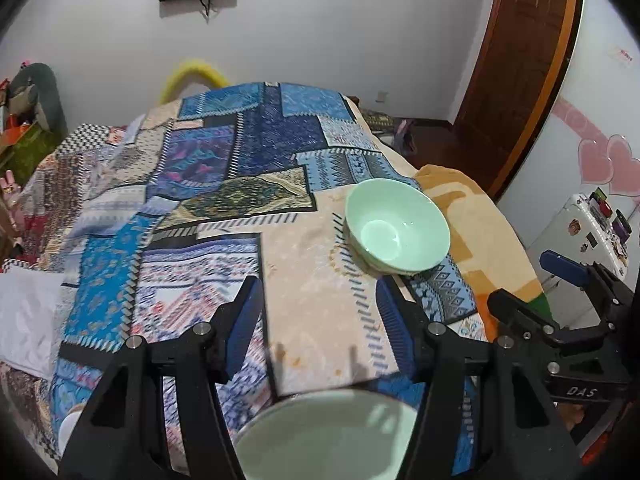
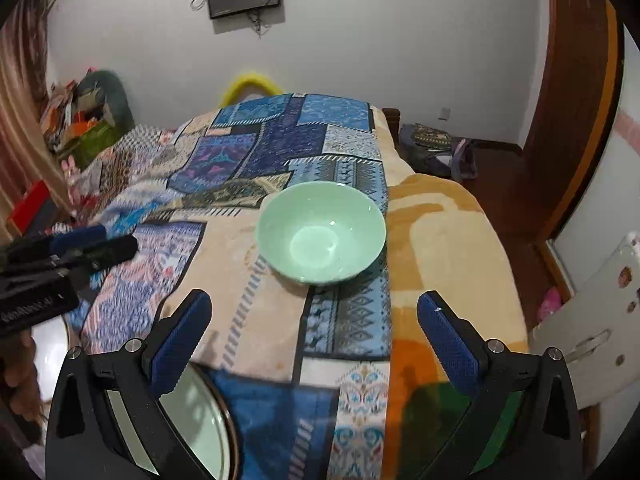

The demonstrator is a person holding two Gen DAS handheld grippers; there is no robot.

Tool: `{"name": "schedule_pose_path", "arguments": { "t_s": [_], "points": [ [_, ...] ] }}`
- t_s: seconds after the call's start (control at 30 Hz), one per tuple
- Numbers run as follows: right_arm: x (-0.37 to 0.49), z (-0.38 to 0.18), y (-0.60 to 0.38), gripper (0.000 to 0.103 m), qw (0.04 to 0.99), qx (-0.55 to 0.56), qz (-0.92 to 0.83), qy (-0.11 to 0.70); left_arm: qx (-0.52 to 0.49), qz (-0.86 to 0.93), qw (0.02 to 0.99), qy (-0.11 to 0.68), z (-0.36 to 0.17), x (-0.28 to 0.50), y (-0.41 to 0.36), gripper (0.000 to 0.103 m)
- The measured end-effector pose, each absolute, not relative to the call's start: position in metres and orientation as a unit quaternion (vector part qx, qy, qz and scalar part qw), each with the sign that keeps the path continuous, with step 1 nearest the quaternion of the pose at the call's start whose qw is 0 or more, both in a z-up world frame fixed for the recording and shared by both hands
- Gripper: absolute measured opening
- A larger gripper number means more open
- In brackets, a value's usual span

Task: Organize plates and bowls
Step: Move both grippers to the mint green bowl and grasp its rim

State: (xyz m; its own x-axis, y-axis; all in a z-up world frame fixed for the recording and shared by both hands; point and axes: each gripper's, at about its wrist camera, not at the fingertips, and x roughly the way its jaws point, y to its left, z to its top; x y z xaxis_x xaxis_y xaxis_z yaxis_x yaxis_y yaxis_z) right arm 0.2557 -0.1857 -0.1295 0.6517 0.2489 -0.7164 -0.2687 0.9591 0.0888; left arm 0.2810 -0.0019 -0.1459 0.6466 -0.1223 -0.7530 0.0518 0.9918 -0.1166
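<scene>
A mint green bowl stands upright on the patchwork cloth, near the cloth's right edge. In the left wrist view a second green rim shows just under it. My left gripper is open with nothing between its fingers, short of the bowl and to its left. A pale green dish lies close below the grippers. My right gripper is open wide and bare, and the bowl lies ahead of it.
An orange blanket hangs over the right side of the cloth. A white dish shows at the far left. A fridge with magnets and a wooden door stand to the right. Clutter sits at the far left.
</scene>
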Motion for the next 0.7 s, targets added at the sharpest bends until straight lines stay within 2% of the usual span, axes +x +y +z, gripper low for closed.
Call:
{"name": "schedule_pose_path", "arguments": {
  "t_s": [0.2, 0.27, 0.33, 0.6, 0.67, 0.7],
  "points": [
    [0.289, -0.142, -0.2, 0.089, 0.907, 0.0, 0.128, 0.4, -0.044, -0.059, 0.899, 0.433, -0.164, 0.322, -0.015, 0.058],
    [0.299, -0.147, -0.205, 0.079, 0.905, 0.007, 0.127, 0.406, -0.046, -0.064, 0.897, 0.436, -0.169, 0.334, -0.019, 0.058],
    [0.309, -0.153, -0.21, 0.073, 0.903, 0.015, 0.123, 0.413, -0.046, -0.068, 0.894, 0.44, -0.175, 0.346, -0.024, 0.058],
    [0.339, -0.175, -0.225, 0.063, 0.89, 0.047, 0.12, 0.437, -0.024, -0.075, 0.88, 0.468, -0.206, 0.39, -0.042, 0.058],
    [0.345, -0.182, -0.228, 0.054, 0.885, 0.059, 0.122, 0.446, -0.024, -0.073, 0.878, 0.473, -0.213, 0.399, -0.044, 0.058],
    [0.348, -0.185, -0.229, 0.053, 0.882, 0.063, 0.124, 0.45, -0.026, -0.072, 0.876, 0.476, -0.217, 0.403, -0.044, 0.056]
  ]
}}
